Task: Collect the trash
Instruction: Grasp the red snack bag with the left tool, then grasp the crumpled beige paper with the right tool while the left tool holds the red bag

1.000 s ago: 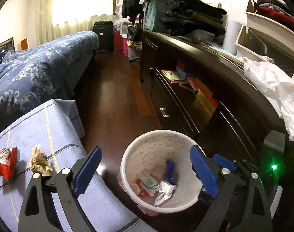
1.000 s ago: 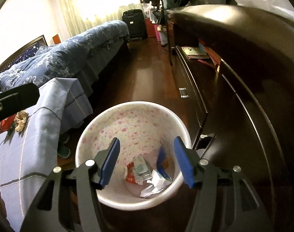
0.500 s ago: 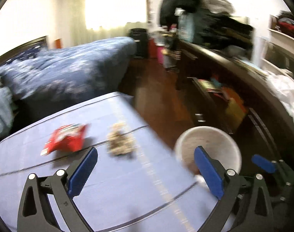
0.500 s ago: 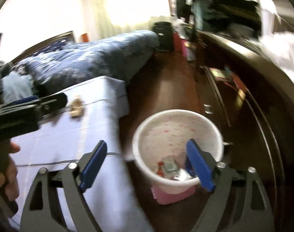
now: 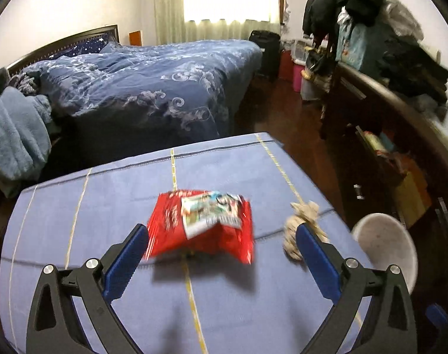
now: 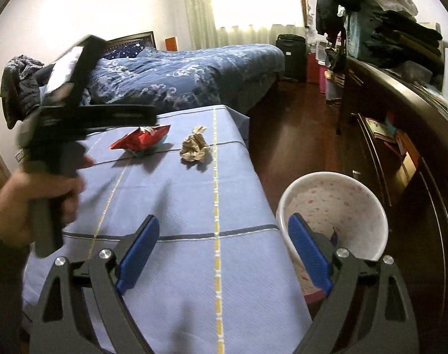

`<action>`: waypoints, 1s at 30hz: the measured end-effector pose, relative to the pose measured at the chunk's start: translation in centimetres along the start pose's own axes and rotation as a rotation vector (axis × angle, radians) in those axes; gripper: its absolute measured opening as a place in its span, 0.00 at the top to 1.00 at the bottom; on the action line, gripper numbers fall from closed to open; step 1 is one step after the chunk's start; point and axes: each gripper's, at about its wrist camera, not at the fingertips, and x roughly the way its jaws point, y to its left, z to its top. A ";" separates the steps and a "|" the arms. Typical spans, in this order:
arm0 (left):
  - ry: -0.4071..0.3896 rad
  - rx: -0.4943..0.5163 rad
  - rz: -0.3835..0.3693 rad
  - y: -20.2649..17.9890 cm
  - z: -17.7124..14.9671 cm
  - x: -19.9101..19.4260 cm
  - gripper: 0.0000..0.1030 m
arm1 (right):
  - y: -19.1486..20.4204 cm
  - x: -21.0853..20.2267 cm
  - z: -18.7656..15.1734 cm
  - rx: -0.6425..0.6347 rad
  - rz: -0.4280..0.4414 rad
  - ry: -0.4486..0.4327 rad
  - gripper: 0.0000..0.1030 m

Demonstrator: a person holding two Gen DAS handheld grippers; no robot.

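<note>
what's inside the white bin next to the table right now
In the right wrist view, the white bin shows its speckled inner wall and a small dark scrap low down. The right tongs cover the bottom, so any other contents can't be seen.

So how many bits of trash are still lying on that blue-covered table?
2. A red snack bag lies toward the table's far end, and a crumpled paper ball sits just right of it, nearer the white bin. Nothing else shows on the cloth.

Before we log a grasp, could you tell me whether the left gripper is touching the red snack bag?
Apart. In the left wrist view the left gripper stands open just short of the red snack bag, whose lower edge shows between the fingertips, neither pad touching.
</note>
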 end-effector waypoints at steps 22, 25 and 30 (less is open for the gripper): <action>-0.039 -0.163 -0.112 6.8 -1.7 -1.7 0.73 | 3.5 2.9 2.9 -0.048 0.090 0.006 0.13; -0.081 -0.188 -0.108 8.6 -2.0 -4.1 0.73 | 4.5 3.9 3.5 -0.063 0.091 0.008 0.13; -0.108 -0.187 -0.083 10.6 -3.4 -6.9 0.72 | 5.7 6.4 5.5 -0.078 0.079 0.017 0.13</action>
